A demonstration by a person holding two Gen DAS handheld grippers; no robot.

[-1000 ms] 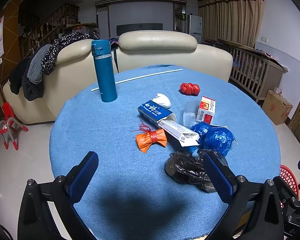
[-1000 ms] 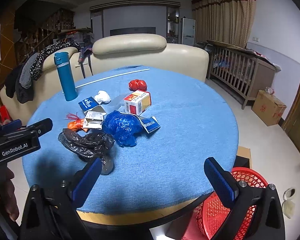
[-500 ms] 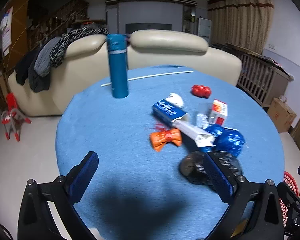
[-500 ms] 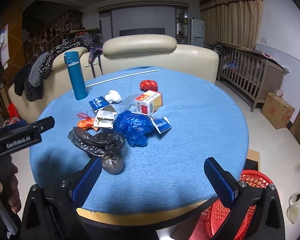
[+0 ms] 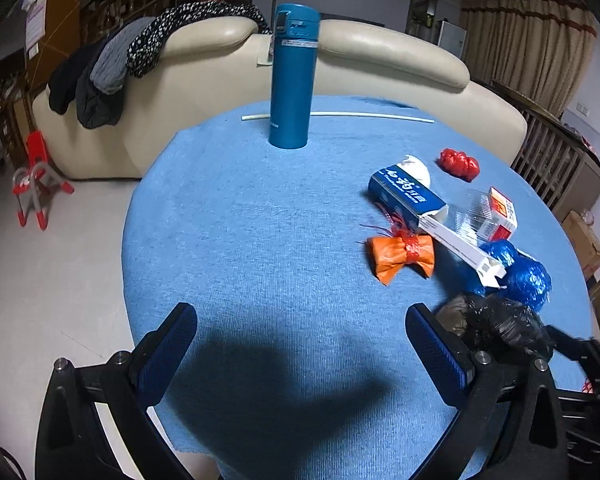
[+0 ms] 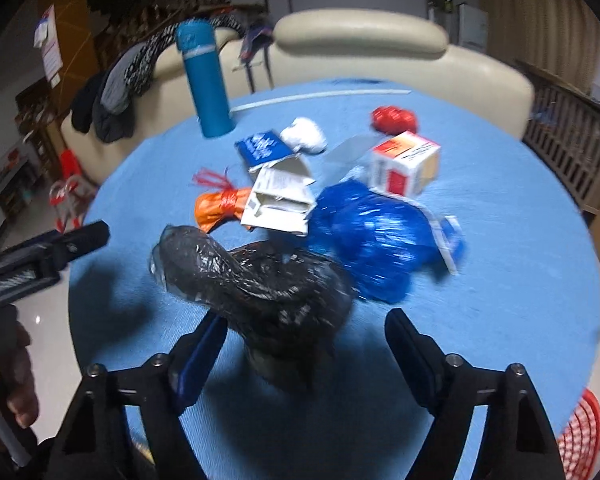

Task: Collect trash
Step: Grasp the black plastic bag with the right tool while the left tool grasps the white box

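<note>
Trash lies on a round table with a blue cloth (image 5: 240, 220): a crumpled black plastic bag (image 6: 260, 280), a blue plastic bag (image 6: 372, 236), an orange wrapper (image 5: 400, 254), an opened blue-and-white carton (image 5: 408, 196), a red-and-white box (image 6: 404, 162), a red crumpled piece (image 5: 460, 164) and a white tissue (image 6: 304, 136). My right gripper (image 6: 306, 320) straddles the near end of the black bag. Its jaws are closing, and the right pad still stands clear of the bag. My left gripper (image 5: 300, 316) hangs open over bare cloth, left of the black bag (image 5: 500, 324).
A tall teal flask (image 5: 294, 76) stands at the far side beside a thin white rod (image 5: 372, 115). A cream sofa (image 5: 380, 52) with draped clothes curves behind the table. A red basket (image 6: 580, 436) sits on the floor at lower right.
Both grippers dropped closer to the table. The right one came forward over the black bag and its jaws narrowed. The left one shifted left, so the trash now sits at its right.
</note>
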